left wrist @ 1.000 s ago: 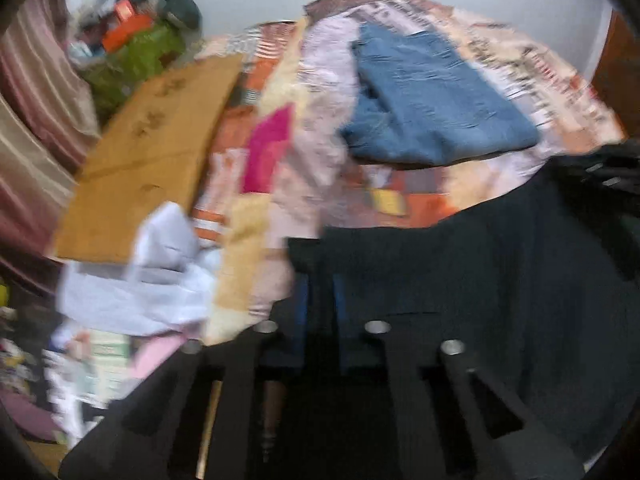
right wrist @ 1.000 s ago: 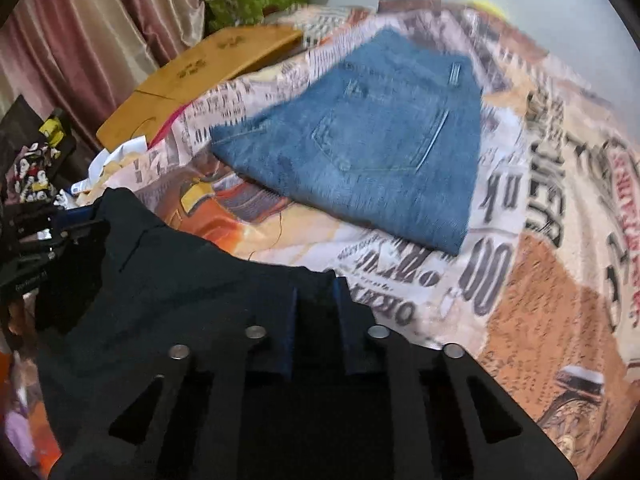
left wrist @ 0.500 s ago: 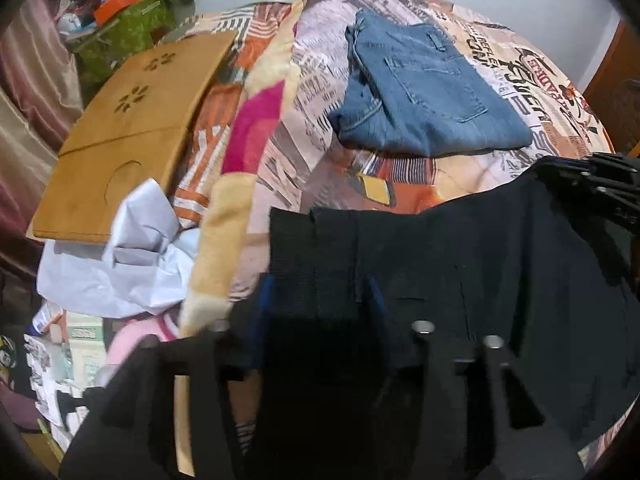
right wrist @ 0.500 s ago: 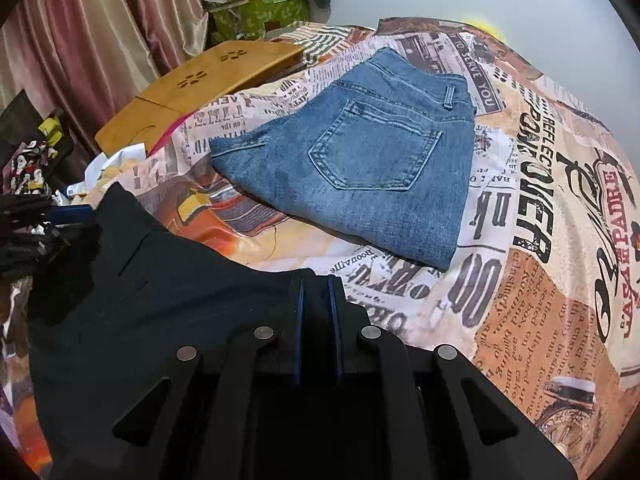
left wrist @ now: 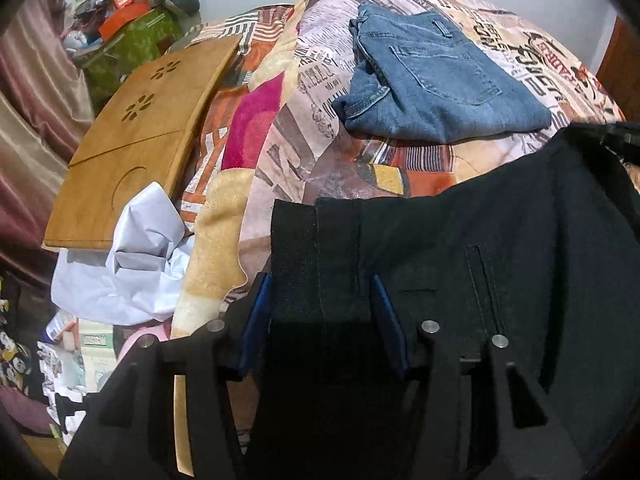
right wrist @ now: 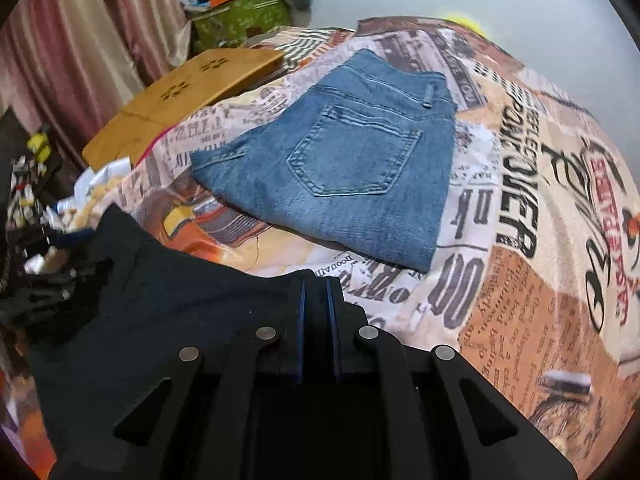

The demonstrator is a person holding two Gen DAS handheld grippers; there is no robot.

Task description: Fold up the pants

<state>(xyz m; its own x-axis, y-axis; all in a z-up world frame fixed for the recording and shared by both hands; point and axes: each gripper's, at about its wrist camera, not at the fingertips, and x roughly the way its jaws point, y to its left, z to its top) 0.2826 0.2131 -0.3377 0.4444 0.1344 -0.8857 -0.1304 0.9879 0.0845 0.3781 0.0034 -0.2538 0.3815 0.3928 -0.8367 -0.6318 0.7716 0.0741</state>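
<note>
1. The blue jeans (right wrist: 340, 168) are already lying folded on the bed (right wrist: 540, 240).
2. The black pants (left wrist: 500, 240) are hanging above the bed, not yet folded.
3. The left hand-held gripper (left wrist: 320, 312) is spread wide around the cloth; the right hand-held gripper (right wrist: 316, 320) is pinching their edge.

Newspaper-print bedspread (right wrist: 520, 208): large black letters "POWER" are running along it at 3 o'clock of the folded blue jeans (right wrist: 352, 168); red lettering, seemingly "PADRE", is showing further toward 3 o'clock. Smaller print is staying illegible.
</note>
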